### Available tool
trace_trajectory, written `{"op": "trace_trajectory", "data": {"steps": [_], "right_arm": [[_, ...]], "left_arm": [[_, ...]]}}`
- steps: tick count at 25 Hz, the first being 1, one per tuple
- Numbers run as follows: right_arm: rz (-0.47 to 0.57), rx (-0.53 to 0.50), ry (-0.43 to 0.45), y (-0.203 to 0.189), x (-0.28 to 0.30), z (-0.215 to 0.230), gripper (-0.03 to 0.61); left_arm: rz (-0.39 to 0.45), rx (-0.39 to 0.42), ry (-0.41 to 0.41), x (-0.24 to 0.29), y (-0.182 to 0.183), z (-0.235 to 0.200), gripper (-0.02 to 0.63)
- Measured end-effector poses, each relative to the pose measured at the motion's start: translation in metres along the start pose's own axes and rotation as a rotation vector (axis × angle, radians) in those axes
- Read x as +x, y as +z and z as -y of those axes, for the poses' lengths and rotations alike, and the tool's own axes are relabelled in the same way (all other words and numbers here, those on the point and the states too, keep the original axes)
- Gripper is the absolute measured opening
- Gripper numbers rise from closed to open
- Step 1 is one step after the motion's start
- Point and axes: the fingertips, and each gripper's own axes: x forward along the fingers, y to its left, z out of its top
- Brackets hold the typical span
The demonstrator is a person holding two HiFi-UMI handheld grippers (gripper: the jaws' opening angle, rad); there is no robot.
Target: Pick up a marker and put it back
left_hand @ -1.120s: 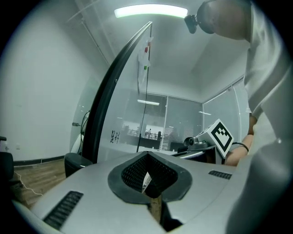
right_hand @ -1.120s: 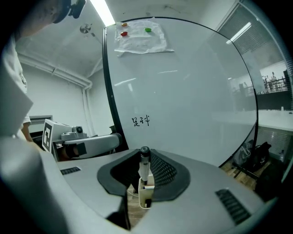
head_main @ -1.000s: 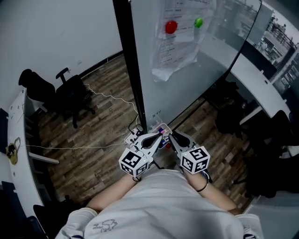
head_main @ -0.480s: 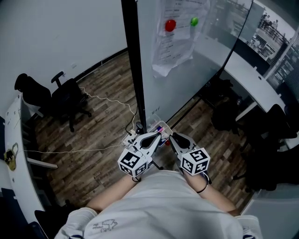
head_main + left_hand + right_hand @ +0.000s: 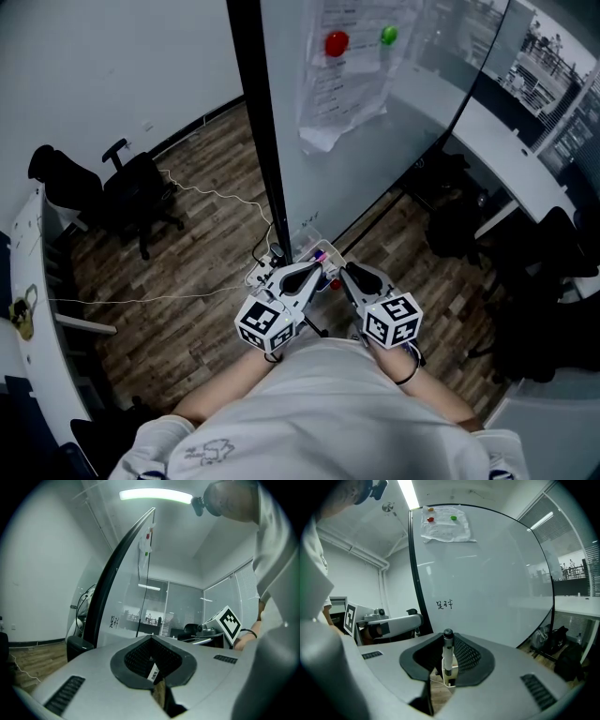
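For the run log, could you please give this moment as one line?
right gripper: shut on marker | marker: upright between fingers | whiteboard: ahead

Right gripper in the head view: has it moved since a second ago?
No: the right gripper stays by the clear marker tray at the foot of the black whiteboard post.

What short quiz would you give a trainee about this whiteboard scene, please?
1. True or false: the right gripper is shut on a dark-capped marker.
2. Which colours are the two magnets pinning the paper sheet to the whiteboard? A) red and green B) blue and yellow C) both black
3. Fill in: the black office chair stands on a ___ floor.
Key: 1 true; 2 A; 3 wooden.
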Motion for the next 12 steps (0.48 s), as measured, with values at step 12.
{"op": "trace_trajectory", "data": {"steps": [12], "right_arm": [[-0.043,0.003,0.057,0.005,0.021,0.027,0.074]], "left_arm": [[-0.015,-0.024,0.06,0.024,-0.005,-0.013,0.006]]}}
